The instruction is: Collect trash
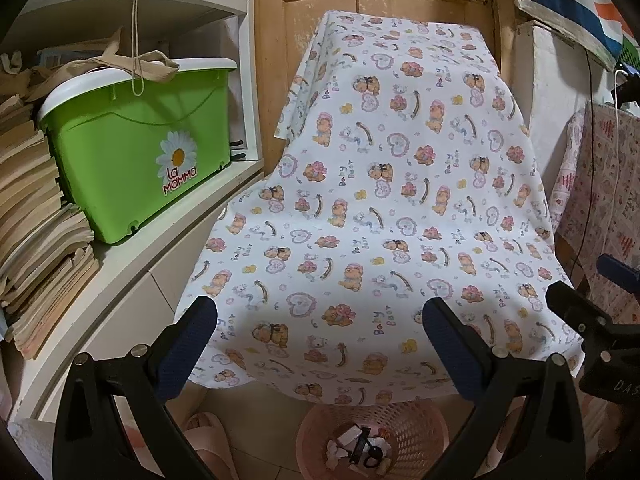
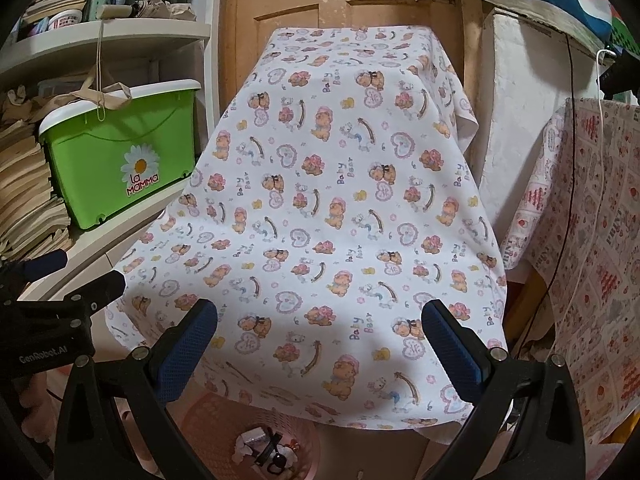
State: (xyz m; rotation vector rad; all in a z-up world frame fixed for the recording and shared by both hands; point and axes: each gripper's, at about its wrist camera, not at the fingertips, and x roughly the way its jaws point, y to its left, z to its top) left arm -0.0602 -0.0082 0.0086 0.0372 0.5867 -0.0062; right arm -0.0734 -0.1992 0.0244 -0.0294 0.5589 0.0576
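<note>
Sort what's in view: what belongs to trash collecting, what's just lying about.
Job: pink basket, the scraps in it, left gripper, right gripper, both open and empty.

Lying about: green tub, paper stacks, slipper, bear-print cloth.

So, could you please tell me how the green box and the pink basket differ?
The green box sits up on the white shelf; the pink basket stands on the floor below the table's cloth. The box has solid walls and a white lid; the basket is open mesh, lidless, with scraps showing inside. Both look like plastic.
</note>
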